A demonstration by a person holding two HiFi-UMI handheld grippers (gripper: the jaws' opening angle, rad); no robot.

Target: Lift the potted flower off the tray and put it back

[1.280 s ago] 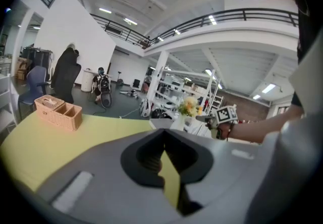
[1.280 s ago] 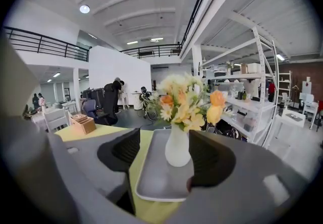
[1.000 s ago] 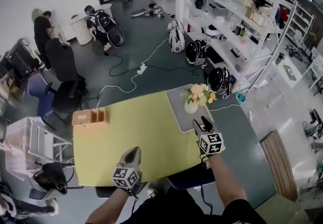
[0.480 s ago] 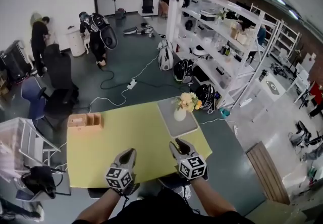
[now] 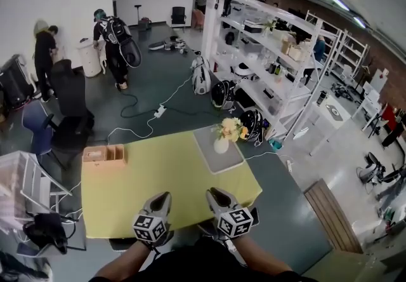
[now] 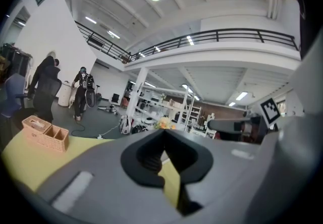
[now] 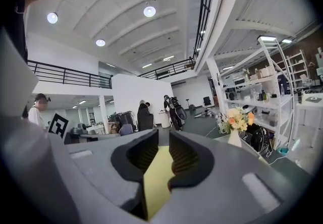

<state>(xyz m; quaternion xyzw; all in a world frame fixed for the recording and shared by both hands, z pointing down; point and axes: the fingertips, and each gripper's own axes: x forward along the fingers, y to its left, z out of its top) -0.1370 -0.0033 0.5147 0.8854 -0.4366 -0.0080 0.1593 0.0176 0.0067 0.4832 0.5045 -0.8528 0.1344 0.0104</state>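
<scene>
Step looks like the retreat after put-back. The potted flower (image 5: 222,134) stands upright on the grey tray (image 5: 233,160) at the far right of the counter (image 5: 158,173). Best to keep both hands back and well apart from the tray.

The right gripper (image 5: 216,196) has its fingers closing on nothing. The left gripper (image 5: 160,200) has its fingers clenched, empty.

A second ago the right gripper was just beside the tray with its fingers wider. It is now at the near edge.
</scene>
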